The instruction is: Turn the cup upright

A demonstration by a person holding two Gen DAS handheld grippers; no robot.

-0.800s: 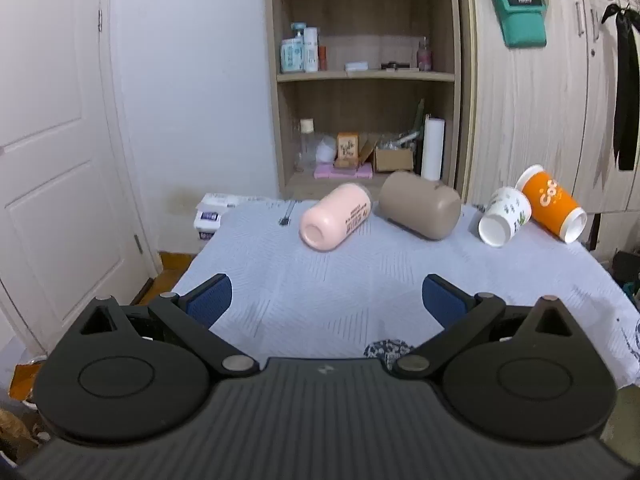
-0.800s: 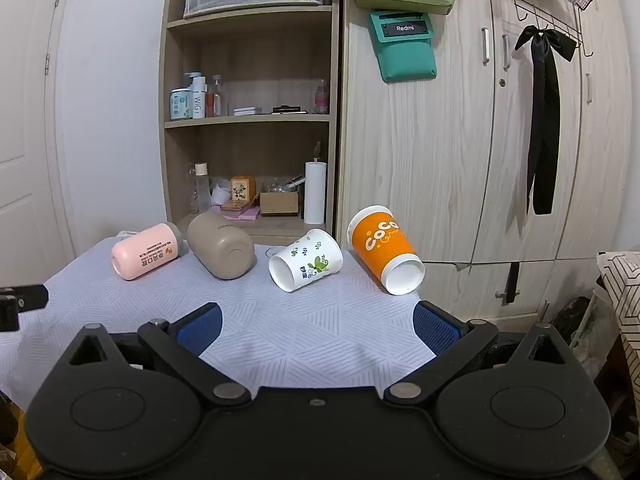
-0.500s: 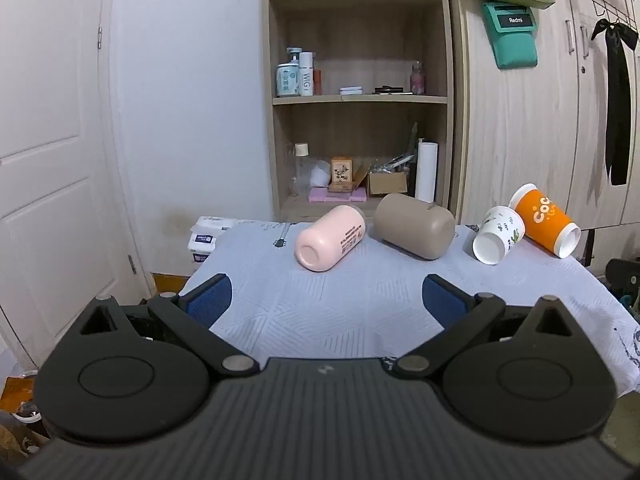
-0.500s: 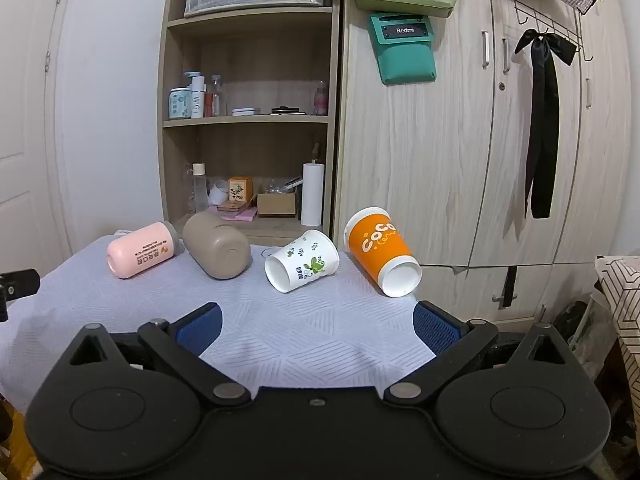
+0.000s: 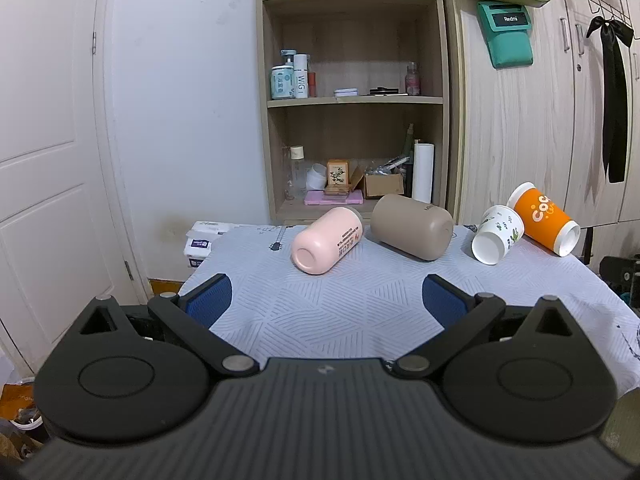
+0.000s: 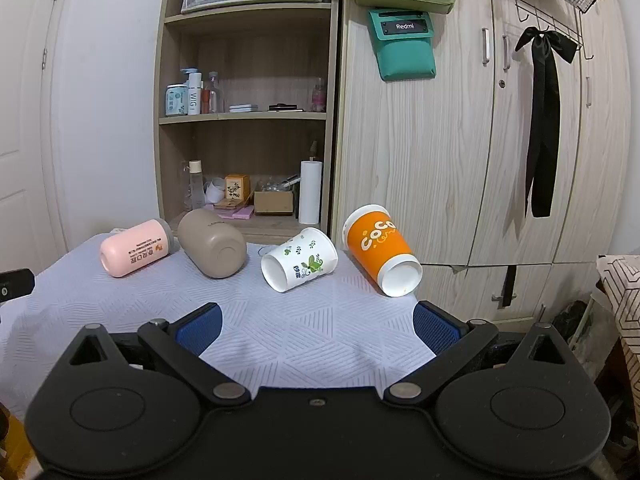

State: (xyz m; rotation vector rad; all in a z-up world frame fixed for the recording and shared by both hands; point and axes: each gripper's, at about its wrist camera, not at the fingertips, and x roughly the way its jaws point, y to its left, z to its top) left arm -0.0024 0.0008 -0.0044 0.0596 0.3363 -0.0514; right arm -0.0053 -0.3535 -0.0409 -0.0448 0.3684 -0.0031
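Along the far edge of the pale-blue-clothed table (image 5: 360,320) lie four tipped cups: pink cylindrical cup (image 5: 327,239), taupe cup (image 5: 412,226), white leaf-print paper cup (image 6: 299,265), orange paper cup (image 6: 380,248); left gripper (image 5: 326,300) and right gripper (image 6: 316,326) gape wide, empty, near its front edge.

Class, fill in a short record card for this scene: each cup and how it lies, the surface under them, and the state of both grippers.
pink cup: on its side
taupe cup: on its side
white leaf-print cup: on its side
orange cup: on its side
surface: pale patterned cloth
left gripper: open, holding nothing
right gripper: open, holding nothing
cups upright: none
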